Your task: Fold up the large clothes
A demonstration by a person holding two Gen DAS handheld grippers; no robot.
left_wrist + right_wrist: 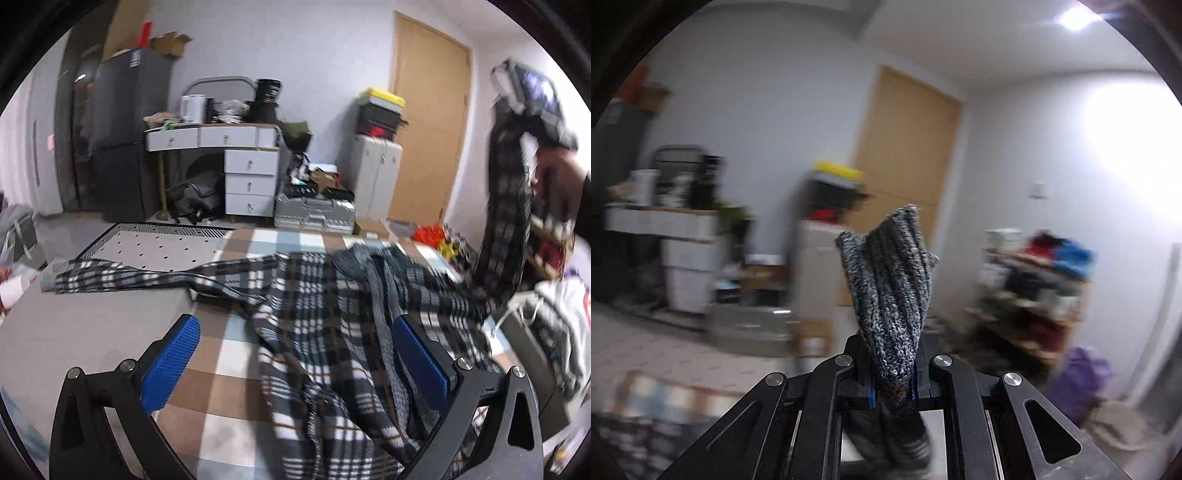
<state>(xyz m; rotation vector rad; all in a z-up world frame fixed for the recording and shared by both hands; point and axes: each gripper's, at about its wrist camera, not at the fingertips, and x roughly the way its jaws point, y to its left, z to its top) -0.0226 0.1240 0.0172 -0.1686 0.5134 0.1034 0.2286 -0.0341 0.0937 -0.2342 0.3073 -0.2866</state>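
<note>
A large black-and-white plaid garment (325,332) with a grey knit lining lies crumpled on a brown, white and blue checked blanket (229,373). One sleeve (122,277) stretches flat to the left. My left gripper (299,358) hovers low over the garment, open, with its blue pads (173,362) wide apart and plaid cloth lying beneath and between them. The other sleeve (506,206) is pulled up at the far right by my right gripper (532,99), held in a person's hand (557,177). In the right wrist view, that gripper (892,373) is shut on the sleeve's grey knit cuff (890,280).
Beyond the blanket a grey dotted mat (155,243) covers the floor. A white desk with drawers (247,173), a dark fridge (122,147), a metal case (314,218) and a wooden door (428,129) line the back wall. A white garment (561,321) lies at the right, near a cluttered shelf (1034,288).
</note>
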